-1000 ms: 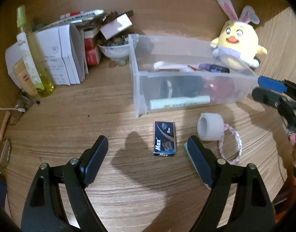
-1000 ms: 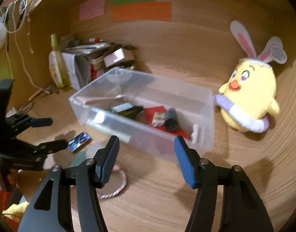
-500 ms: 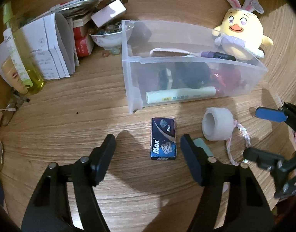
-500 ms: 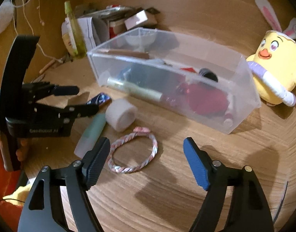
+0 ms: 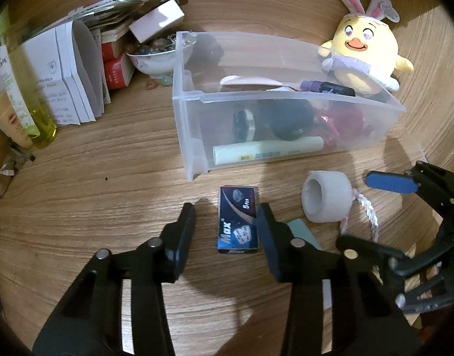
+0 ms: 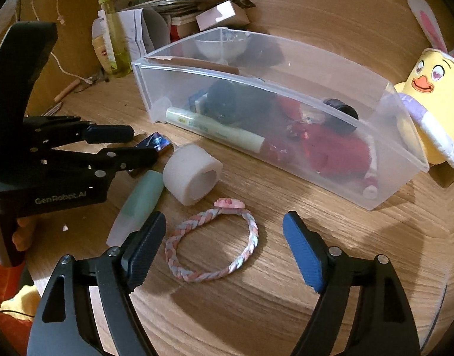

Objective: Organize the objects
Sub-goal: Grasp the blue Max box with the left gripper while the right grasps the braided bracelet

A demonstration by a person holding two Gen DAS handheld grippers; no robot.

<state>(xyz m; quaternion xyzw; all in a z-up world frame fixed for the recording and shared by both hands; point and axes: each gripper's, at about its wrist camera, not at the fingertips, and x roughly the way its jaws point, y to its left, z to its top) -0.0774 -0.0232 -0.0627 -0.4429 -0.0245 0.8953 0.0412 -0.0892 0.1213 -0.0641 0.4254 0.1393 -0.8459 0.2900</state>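
Staple box pickup, left jaws closing around it.
Staple box [image 5: 238, 219], dark blue, marked Max, lies flat on the wooden desk [image 5: 108, 201] in front of the clear bin [image 5: 194, 136], between the left gripper [image 5: 227, 222] fingers; pads not yet pressing. Advice: centre the box, grip its long sides, lift straight, clear the bin wall. Right gripper [image 6: 224, 255], jaws wide and narrowing, holds nothing, poised over the braided bracelet [image 6: 212, 243]; foam roll [image 6: 193, 173] just beside.
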